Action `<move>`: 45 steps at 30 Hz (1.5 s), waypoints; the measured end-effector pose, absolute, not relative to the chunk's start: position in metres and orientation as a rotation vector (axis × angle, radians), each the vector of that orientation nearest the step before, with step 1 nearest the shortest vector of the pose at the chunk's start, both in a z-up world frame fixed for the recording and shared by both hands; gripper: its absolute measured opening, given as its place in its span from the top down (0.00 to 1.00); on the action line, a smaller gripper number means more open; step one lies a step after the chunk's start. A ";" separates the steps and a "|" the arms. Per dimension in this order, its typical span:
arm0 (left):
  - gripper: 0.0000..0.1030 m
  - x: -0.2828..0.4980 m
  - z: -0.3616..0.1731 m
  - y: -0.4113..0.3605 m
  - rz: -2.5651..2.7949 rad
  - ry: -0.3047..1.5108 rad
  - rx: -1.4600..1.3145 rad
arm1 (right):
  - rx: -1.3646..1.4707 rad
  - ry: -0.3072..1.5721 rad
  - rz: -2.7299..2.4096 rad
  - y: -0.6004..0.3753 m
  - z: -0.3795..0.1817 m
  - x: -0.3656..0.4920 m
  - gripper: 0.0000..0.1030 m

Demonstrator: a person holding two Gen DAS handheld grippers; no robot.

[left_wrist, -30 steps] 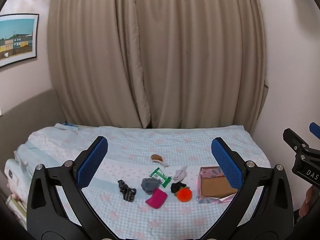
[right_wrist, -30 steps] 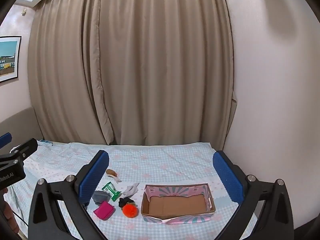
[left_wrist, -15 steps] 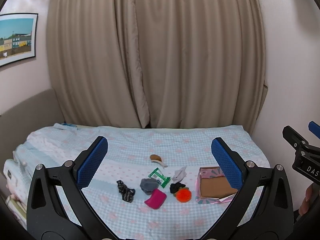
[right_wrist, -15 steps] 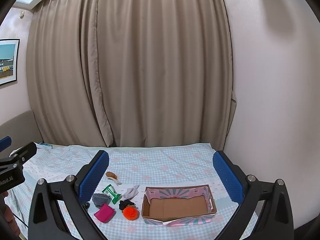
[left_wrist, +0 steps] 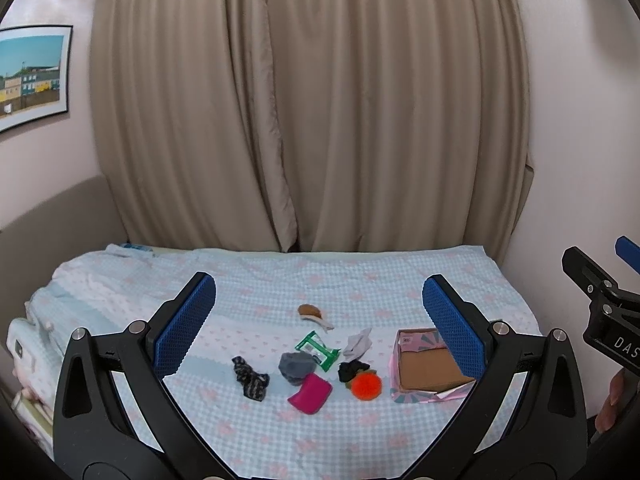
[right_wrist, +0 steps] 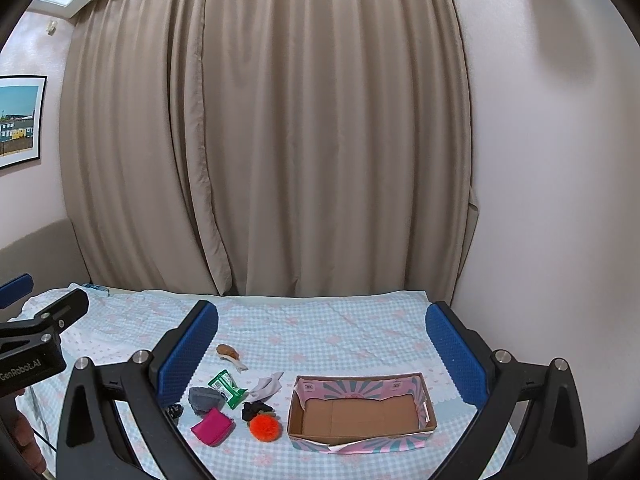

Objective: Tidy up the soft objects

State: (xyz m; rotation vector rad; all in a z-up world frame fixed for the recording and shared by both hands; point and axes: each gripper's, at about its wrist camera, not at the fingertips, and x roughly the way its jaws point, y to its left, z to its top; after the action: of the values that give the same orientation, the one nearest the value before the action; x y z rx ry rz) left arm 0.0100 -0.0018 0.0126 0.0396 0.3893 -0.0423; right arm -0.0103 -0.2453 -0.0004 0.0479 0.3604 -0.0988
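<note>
Two claws hovering spread and empty above the bed (left_wrist: 400, 280); no item boxed yet.
Soft objects (left_wrist: 306, 364) are lying clustered just left of the empty box (right_wrist: 362, 414); left claw (left_wrist: 320, 320) and right claw (right_wrist: 322, 346) are gripping nothing; judged next move: descending onto one item.

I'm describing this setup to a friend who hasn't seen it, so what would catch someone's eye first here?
Probably the fuzzy orange ball and the magenta pouch, bright among a cluster of small soft things on the pale blue checked bedspread. Just right of them sits an open, empty cardboard box with pink and teal sides. Behind it all hangs a big beige curtain, and the left gripper and right gripper frame each view, both open.
</note>
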 end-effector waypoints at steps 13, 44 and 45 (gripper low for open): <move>0.00 0.006 0.017 -0.006 -0.051 0.389 0.044 | 0.046 0.355 -0.097 -0.244 -0.003 -0.010 0.00; 0.00 0.001 0.016 -0.012 -0.060 0.393 0.045 | 0.052 0.350 -0.092 -0.244 -0.010 -0.017 0.00; 0.00 0.001 0.016 -0.012 -0.060 0.393 0.045 | 0.051 0.350 -0.092 -0.242 -0.010 -0.017 0.00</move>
State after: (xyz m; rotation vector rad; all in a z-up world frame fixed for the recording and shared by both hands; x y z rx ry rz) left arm 0.0011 -0.0118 0.0156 0.0449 0.3927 -0.0599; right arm -0.0174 -0.2424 -0.0095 0.0512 0.3503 -0.0922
